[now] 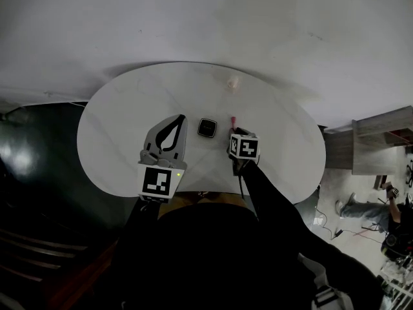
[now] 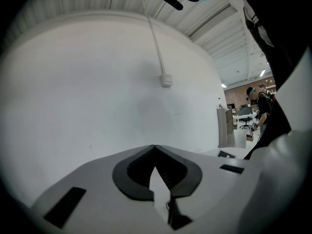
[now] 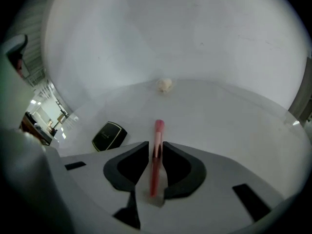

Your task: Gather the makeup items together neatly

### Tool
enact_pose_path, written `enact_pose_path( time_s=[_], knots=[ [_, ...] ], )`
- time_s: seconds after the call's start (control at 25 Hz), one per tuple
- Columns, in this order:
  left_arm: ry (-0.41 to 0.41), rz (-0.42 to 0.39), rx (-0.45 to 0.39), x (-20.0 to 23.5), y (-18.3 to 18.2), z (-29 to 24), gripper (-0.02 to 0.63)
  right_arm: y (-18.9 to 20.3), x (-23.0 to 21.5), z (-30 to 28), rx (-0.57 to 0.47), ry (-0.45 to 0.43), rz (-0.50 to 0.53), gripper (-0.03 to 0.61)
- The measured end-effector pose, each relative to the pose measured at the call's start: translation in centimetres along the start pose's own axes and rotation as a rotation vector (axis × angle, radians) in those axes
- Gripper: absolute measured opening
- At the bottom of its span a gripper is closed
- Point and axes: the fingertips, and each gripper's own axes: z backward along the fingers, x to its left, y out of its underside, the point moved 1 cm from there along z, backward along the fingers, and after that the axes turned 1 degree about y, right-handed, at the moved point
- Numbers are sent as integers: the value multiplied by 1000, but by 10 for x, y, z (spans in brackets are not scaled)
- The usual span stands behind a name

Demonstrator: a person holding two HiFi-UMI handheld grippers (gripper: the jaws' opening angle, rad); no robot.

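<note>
We're setting the pink lip-gloss tube down on the desk, near the black compact. Our right gripper is standing slightly open around it, pads seemingly off it. Next we're likely backing away cleanly and fetching the small pale item farther back. Our left gripper is hanging closed and empty.

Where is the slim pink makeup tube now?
In the right gripper view, the slim pink makeup tube sits between the jaws of the right hand-held gripper, right of the square black compact on the white oval table.
</note>
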Motion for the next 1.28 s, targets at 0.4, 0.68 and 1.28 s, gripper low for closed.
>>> enact_pose_path(
  time_s=[0.4,0.68,1.28],
  knots=[
    [23,-10,2,0,1,-5,15,-11,6,12,-79,9,134,201],
    [16,-2,2,8,5,1,15,-47,69,35,-250,-108,405,201],
    [-53,26,26,27,16,21,15,-5,116,-11,-15,-203,486,227]
  ],
)
